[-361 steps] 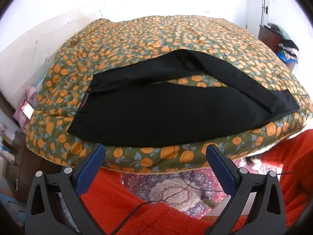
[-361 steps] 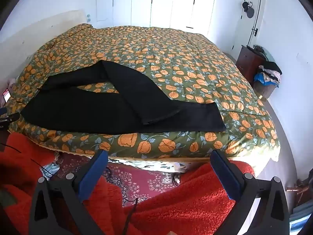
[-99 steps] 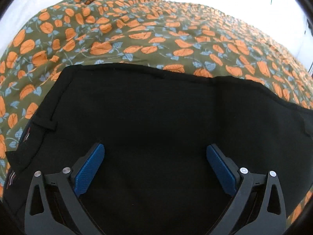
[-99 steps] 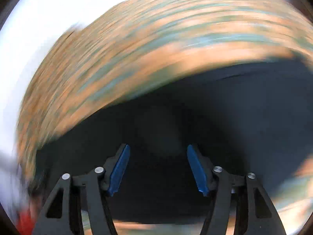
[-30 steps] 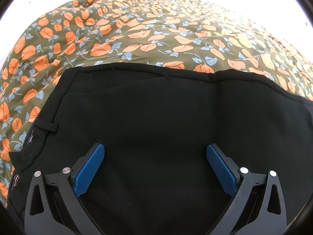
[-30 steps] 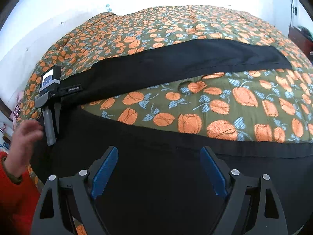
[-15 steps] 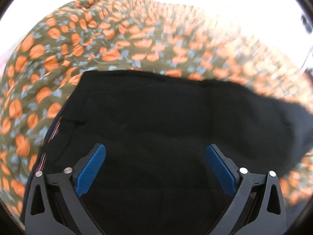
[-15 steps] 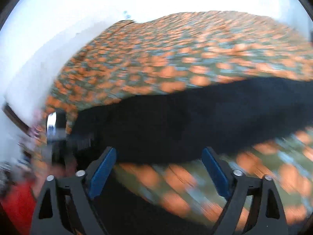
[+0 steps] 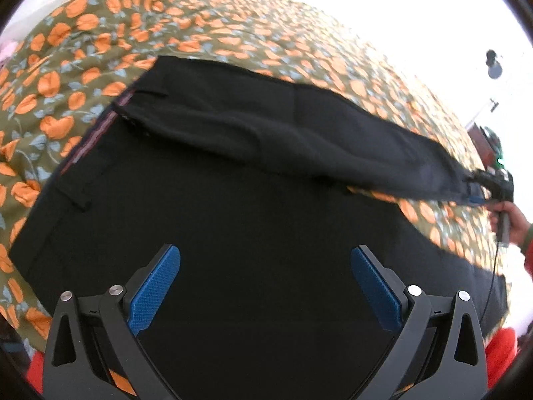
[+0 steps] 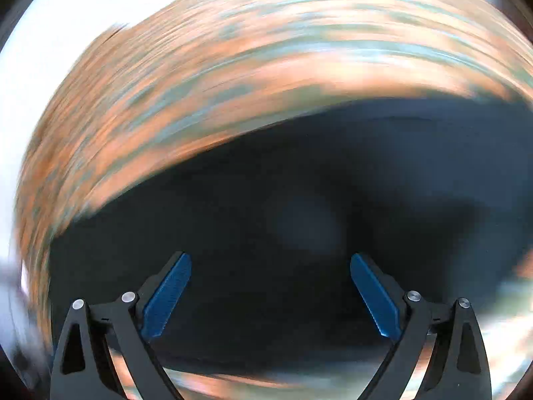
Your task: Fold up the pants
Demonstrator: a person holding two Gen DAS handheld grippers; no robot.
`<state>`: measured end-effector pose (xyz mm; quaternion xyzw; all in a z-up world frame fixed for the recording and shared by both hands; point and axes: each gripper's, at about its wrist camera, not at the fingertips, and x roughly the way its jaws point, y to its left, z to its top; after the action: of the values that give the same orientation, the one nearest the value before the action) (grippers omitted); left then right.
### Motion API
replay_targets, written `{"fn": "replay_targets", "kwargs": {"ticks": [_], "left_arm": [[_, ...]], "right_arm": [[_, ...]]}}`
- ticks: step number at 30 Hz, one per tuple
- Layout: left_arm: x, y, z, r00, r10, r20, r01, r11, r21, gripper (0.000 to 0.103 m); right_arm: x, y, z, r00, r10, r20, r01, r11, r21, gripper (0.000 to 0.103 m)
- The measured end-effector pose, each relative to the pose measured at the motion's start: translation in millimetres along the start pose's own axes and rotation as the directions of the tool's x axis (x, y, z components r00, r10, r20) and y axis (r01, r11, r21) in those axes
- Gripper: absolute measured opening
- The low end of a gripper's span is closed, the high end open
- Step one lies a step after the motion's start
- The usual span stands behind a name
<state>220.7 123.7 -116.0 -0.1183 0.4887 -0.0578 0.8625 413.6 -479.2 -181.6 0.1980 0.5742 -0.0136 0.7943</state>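
Observation:
Black pants lie spread on the orange-flowered quilt, waistband at the left. My left gripper hovers open above the wide upper part, with nothing between its blue pads. The far leg runs rightward to my right gripper, held by a hand at the bed's right side. The right wrist view is smeared by motion. There my right gripper has its jaws wide apart and closing, over dark pants cloth, and the pads do not press on it.
The quilt covers the whole bed and shows between the two legs. Red fabric shows below the bed edge at the right. A dark dresser stands by the far wall. A cable hangs from the right gripper.
The left view has pulled back and risen, so the waistband, far leg and right gripper have come into sight. The right view has swung fast from over both legs to blurred dark cloth.

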Motion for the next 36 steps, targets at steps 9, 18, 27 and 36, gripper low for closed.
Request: {"fn": "replay_targets", "kwargs": {"ticks": [9, 18, 27, 36], "left_arm": [[14, -90, -33, 0.956, -0.270, -0.112, 0.284, 0.951, 0.124, 0.102], [31, -85, -58, 0.972, -0.180, -0.153, 0.212, 0.951, 0.226, 0.102], [4, -53, -44, 0.979, -0.196, -0.057, 0.200, 0.976, 0.089, 0.102], [16, -26, 36, 0.990, -0.116, 0.077, 0.116, 0.993, 0.005, 0.102]], "right_arm": [[-135, 54, -174, 0.980, 0.197, -0.010, -0.195, 0.957, -0.216, 0.096], [-84, 106, -317, 0.929, 0.295, -0.223, -0.339, 0.921, -0.193, 0.094], [-170, -98, -298, 0.990, -0.137, -0.017, 0.138, 0.967, 0.213, 0.094], [-167, 33, -240, 0.999, 0.031, 0.016, -0.030, 0.999, -0.034, 0.094]]}}
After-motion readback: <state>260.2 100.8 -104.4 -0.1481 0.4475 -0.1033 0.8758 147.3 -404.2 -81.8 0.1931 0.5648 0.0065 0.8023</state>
